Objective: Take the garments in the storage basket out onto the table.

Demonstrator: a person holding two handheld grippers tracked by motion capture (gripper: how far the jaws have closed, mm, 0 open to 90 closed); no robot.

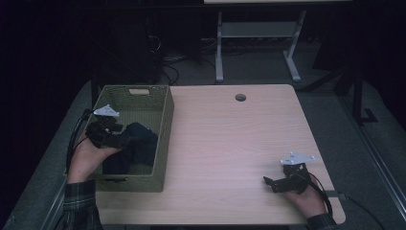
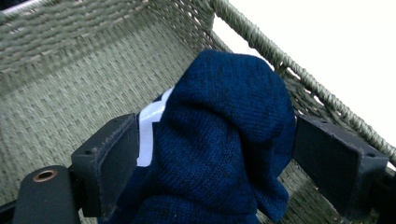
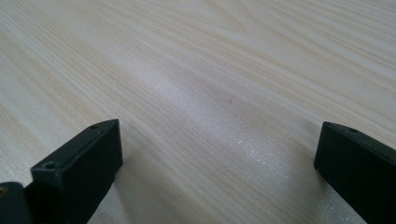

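Observation:
A dark navy knitted cloth (image 1: pixel 140 146) lies in a woven olive basket (image 1: pixel 165 122) on the left of the table. My left gripper (image 1: pixel 117 136) reaches into the basket from its left side. In the left gripper view the navy cloth (image 2: pixel 224 140), which has a white stripe, bulges up between the two wide-apart jaws of my left gripper (image 2: pixel 217 123) and touches both; the basket wall (image 2: pixel 70 60) is behind it. My right gripper (image 1: pixel 269 183) rests low at the table's front right, open, jaws pointing left. The right gripper (image 3: pixel 219 128) has only bare wood between its jaws.
The light wooden table (image 1: pixel 230 143) has a round cable hole (image 1: pixel 240 97) near its far edge. The basket stands against the table's left edge. Behind the table a second desk's frame (image 1: pixel 258 29) and cables (image 1: pixel 167 67) sit on the dark floor.

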